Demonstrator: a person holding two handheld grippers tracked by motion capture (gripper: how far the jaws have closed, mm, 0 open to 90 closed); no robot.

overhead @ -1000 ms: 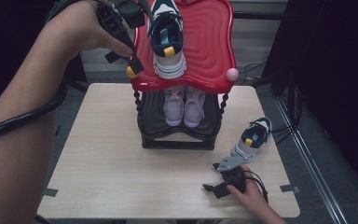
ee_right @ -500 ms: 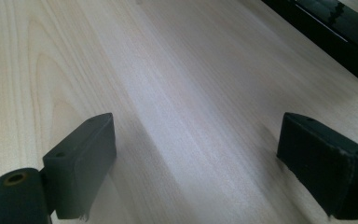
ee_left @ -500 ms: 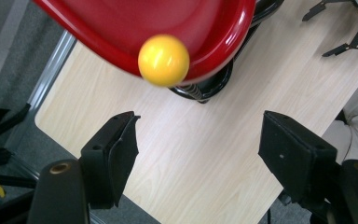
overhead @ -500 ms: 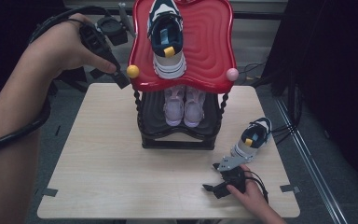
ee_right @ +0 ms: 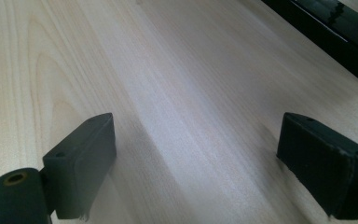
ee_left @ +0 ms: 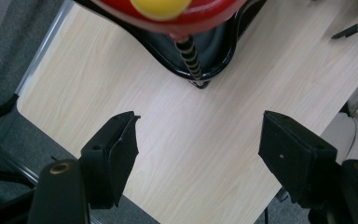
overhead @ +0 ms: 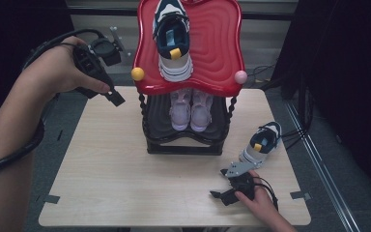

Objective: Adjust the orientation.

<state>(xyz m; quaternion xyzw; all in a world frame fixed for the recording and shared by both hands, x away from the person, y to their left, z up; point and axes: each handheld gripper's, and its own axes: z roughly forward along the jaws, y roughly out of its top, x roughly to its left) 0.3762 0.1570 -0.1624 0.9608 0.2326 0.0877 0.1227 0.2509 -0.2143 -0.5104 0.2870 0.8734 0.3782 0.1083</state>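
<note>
At the bottom right of the high view, the right gripper [overhead: 222,195] lies low on the light wooden table [overhead: 111,164], held by a hand [overhead: 258,200] that enters from the lower edge. In the right gripper view its jaws stand wide apart with only bare wood grain between them, and a strip of the rack's black base crosses the upper right corner of that frame. Just above this gripper in the high view, near the table's right edge, a white and navy sneaker [overhead: 262,145] with a yellow tab lies on the wood, apart from the jaws.

In the middle of the frame stands a two-tier shoe rack [overhead: 183,140]: a black lower shelf with twisted black posts carries a pair of pale pink shoes [overhead: 191,108], toes toward the camera. Above it sits a glossy red ribbed top shelf [overhead: 217,53] with a yellow knob [overhead: 137,73] at its left front corner and a pink knob [overhead: 240,76] at its right. A second white and navy sneaker [overhead: 173,41] rests on the red shelf, left of its centre.

At the upper left of the high view, the left gripper [overhead: 113,94] hangs in the air just left of the yellow knob, held by the left hand [overhead: 58,72]. In the left gripper view its jaws are spread and empty, over the table's corner, with the yellow knob [ee_left: 161,7] at the top edge
</note>
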